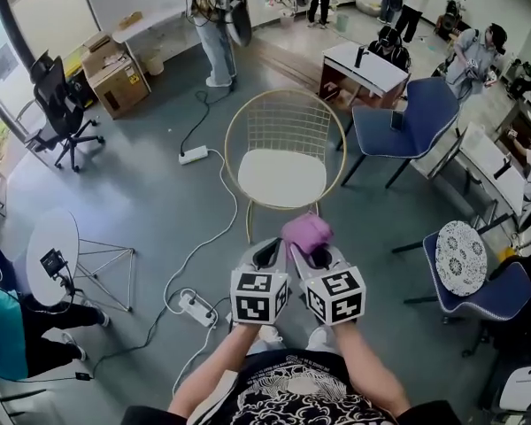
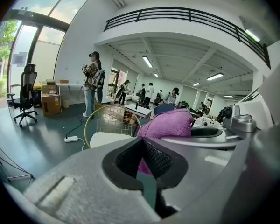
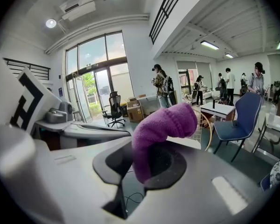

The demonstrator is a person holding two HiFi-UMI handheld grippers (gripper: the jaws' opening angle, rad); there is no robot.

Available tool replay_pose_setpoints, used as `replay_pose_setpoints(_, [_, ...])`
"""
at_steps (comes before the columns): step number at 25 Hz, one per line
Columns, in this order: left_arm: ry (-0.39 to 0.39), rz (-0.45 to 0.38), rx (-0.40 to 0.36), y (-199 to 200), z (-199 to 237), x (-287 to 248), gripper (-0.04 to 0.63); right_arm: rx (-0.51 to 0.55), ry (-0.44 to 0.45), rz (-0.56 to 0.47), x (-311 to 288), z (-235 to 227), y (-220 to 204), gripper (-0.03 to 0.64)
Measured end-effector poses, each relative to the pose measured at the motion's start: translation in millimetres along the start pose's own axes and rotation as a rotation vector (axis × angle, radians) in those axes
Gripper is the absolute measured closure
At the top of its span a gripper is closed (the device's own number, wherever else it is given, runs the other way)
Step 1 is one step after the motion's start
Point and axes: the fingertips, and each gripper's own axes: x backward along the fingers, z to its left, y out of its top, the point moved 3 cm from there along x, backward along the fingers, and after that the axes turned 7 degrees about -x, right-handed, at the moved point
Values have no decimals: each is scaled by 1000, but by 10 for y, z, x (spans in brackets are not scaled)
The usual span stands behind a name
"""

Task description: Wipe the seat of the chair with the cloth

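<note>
Closest: right claw (image 3: 143,168) pinches the purple cloth (image 3: 164,124) by its lower end. Most of the wad stands free above the pads and flops forward. Left claw (image 2: 141,143), just beside it, has pads pressed together on nothing. Below and left of the claws, a power strip (image 1: 197,308) lies on the floor. Ahead of both claws and well apart from them is the chair (image 1: 283,118), its white seat (image 1: 281,177) not yet touched by cloth.

Risks, as I judge them:
- The thin grip lets the cloth drag out on the first stroke.
- The light wire chair slides under pressure unless the left claw steadies it.
- The power strip catches a foot on the step forward.
</note>
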Motion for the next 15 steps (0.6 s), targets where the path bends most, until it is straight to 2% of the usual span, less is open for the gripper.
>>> replay_pose_setpoints(6, [-36,-5,-2,12,200,35,600,-3,-36,2,-130,134,15,557])
replay_pose_setpoints(15, [-30,-11,21,79,333,-56,600,-9,-30,11,-252,94,72,557])
